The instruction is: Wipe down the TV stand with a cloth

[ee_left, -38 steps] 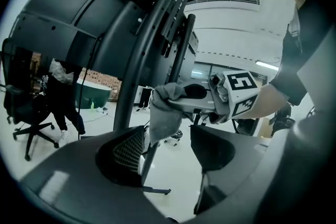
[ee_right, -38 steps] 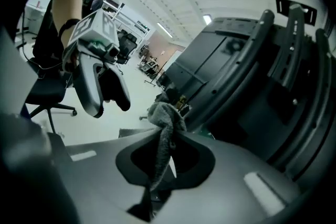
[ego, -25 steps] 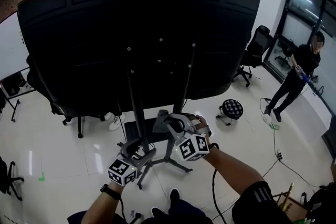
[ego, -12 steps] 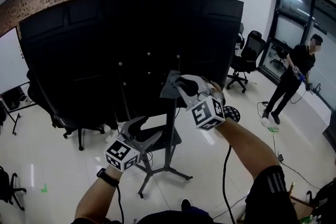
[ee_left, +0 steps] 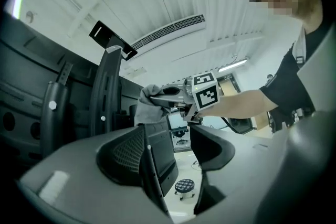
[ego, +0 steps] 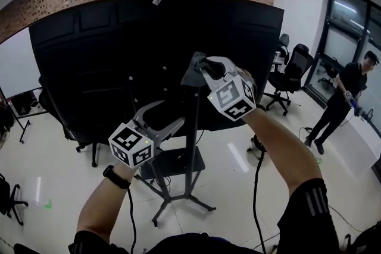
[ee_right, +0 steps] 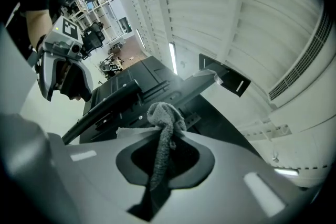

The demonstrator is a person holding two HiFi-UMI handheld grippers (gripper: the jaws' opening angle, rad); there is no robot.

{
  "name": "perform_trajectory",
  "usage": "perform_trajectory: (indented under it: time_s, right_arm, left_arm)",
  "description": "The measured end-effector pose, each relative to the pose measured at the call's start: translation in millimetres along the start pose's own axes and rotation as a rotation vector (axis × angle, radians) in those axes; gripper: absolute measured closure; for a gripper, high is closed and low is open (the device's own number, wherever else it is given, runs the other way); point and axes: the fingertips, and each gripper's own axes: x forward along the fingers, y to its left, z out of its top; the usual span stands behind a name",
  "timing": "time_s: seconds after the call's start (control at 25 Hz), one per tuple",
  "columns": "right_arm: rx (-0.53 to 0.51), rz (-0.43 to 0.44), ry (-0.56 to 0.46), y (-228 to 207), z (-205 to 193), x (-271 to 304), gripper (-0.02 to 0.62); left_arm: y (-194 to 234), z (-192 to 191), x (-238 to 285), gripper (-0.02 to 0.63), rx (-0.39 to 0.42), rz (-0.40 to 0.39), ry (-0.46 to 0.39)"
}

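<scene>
The back of a large black TV (ego: 107, 62) fills the head view, mounted on a black stand with an upright pole (ego: 191, 146), a small shelf (ego: 172, 162) and splayed legs. My right gripper (ego: 202, 66) is raised at the top of the pole, shut on a grey cloth (ego: 191, 76) that hangs against it. In the right gripper view the cloth (ee_right: 164, 131) is pinched between the jaws, with the pole (ee_right: 107, 99) just beyond. My left gripper (ego: 165, 119) is lower and to the left of the pole, open and holding nothing. The left gripper view shows the cloth (ee_left: 147, 108) beside the stand's uprights (ee_left: 107, 86).
Black office chairs stand left (ego: 65, 122) and right (ego: 293, 71) of the TV. A person (ego: 342, 98) stands at the far right by the windows. A cable (ego: 256, 187) hangs from my right arm toward the white tiled floor. A whiteboard (ego: 13, 68) is at the left.
Both grippers have risen. The right gripper carried the cloth from low on the stand up to the top of the pole; the left followed to mid height. The head view tilted upward.
</scene>
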Motion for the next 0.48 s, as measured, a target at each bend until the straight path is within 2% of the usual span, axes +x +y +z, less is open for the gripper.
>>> perform_trajectory:
  time_s: [0.24, 0.48]
  right_arm:
    - [0.028, 0.145, -0.03, -11, 4, 28, 0.572]
    - [0.199, 0.3, 0.043, -18, -7, 57, 0.575]
  left_arm:
    - [21, 17, 27, 0.311, -0.014, 0.041, -0.014]
    - [21, 1, 49, 0.312, -0.015, 0.051, 0.013]
